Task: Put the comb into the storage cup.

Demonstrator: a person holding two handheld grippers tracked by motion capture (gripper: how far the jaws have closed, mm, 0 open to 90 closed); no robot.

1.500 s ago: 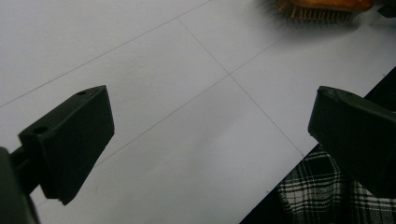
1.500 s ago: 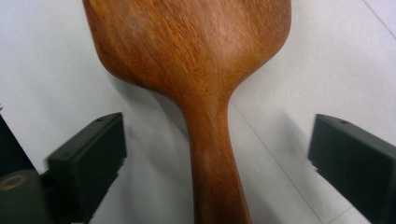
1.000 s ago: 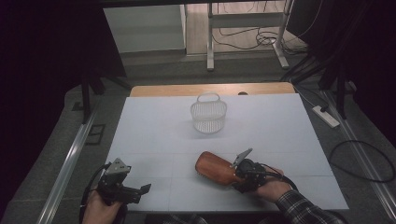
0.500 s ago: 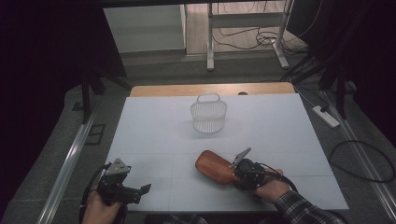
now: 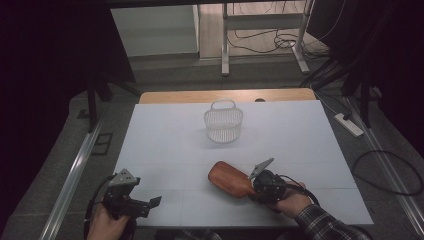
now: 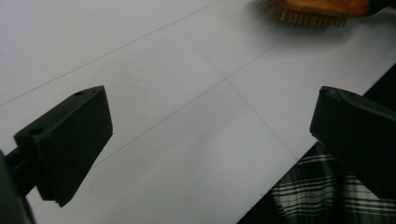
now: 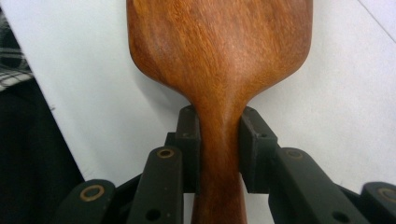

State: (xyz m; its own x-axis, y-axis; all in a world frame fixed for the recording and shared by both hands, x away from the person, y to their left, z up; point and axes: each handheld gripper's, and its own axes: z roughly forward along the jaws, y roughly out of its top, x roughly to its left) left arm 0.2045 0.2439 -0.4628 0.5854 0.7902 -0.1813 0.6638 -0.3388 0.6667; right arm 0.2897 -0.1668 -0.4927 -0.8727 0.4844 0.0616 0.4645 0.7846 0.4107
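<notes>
Surroundings: a white perforated plastic basket with a loop handle [image 5: 223, 124] stood upright toward the far middle of the white tabletop [image 5: 300, 135], well apart from both of your hands.
Far edge: a strip of bare wood [image 5: 200, 96] showed beyond the white sheet.
Off the tabletop: a white power strip [image 5: 349, 124] and dark cables [image 5: 385, 170] lay on the floor to your right.
In the way: the sheet between the basket and your tools lay bare, crossed by faint seam lines.
Task's thing: the reddish-brown wooden paddle hairbrush [image 5: 229, 179] sat near the front edge, right of centre, its broad head pointing left and away from your right hand.
Brush underside: in the left gripper view its bristles [image 6: 308, 17] faced down, just over the sheet; you could not tell whether they touched it.
Right tongs [image 7: 219, 149]: you had them narrowed onto the brush's neck, one pad pressed to each side, where the handle widens into the head.
Left tongs [image 6: 210, 135]: you held them spread wide with nothing between them, at the front left corner, well apart from the brush.
Your sleeve: plaid cloth [image 6: 303, 196] showed past the front edge.
</notes>
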